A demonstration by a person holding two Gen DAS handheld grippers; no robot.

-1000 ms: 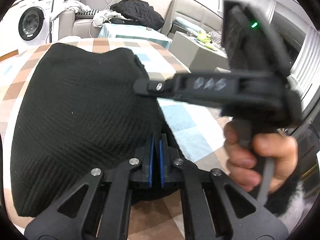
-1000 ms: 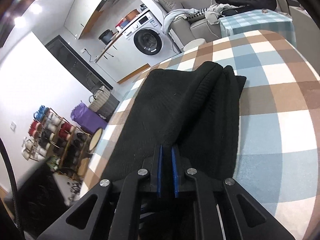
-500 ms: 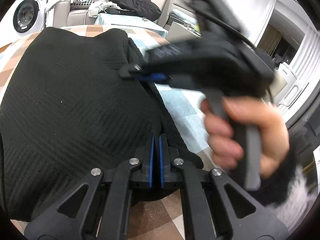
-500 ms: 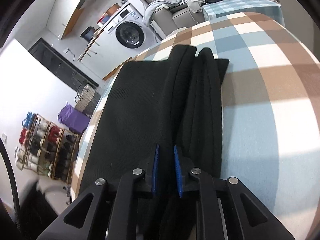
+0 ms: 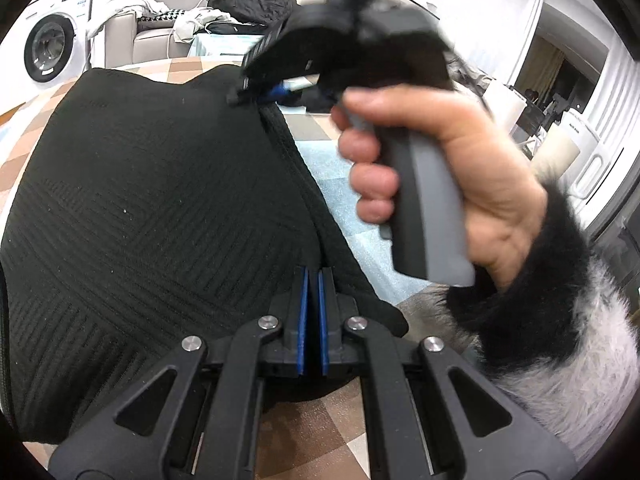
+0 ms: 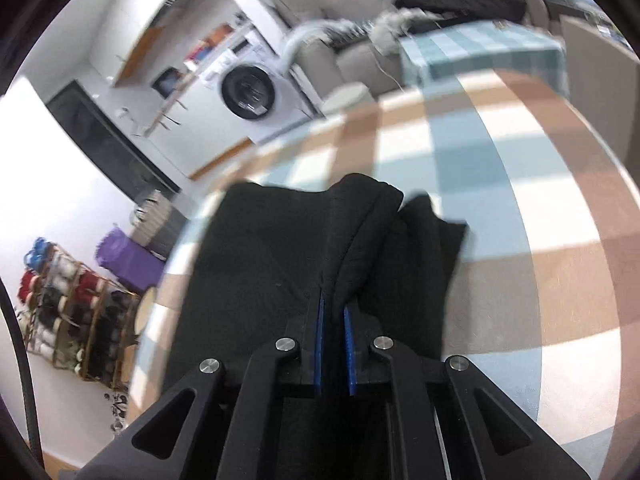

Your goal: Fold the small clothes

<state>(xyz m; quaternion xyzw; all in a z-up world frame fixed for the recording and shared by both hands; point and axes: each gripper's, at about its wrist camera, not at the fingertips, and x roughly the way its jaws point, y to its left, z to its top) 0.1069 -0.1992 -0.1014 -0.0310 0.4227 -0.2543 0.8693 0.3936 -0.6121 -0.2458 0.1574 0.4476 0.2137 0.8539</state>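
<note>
A black knit garment [image 5: 160, 208] lies on the checked tablecloth [image 5: 360, 216]. My left gripper [image 5: 313, 276] is shut on its near right edge. In the left wrist view my right gripper [image 5: 264, 94] is blurred; it pinches the far end of the same folded edge, with the hand [image 5: 460, 168] on its grey handle. In the right wrist view the right gripper [image 6: 334, 304] is shut on a raised ridge of the black garment [image 6: 272, 264], lifted above the tablecloth [image 6: 520, 240].
A washing machine [image 5: 48, 48] and a sofa with piled clothes [image 5: 252, 4] stand beyond the table's far edge. A small table with a checked cover [image 6: 480, 52] is behind. A shelf of shoes [image 6: 68, 312] and a purple bag [image 6: 128, 260] are on the floor at the left.
My right gripper has lifted and moved toward the left gripper's side, carrying the garment edge; the fabric ridge has risen from the table. The left gripper stays clamped on its edge.
</note>
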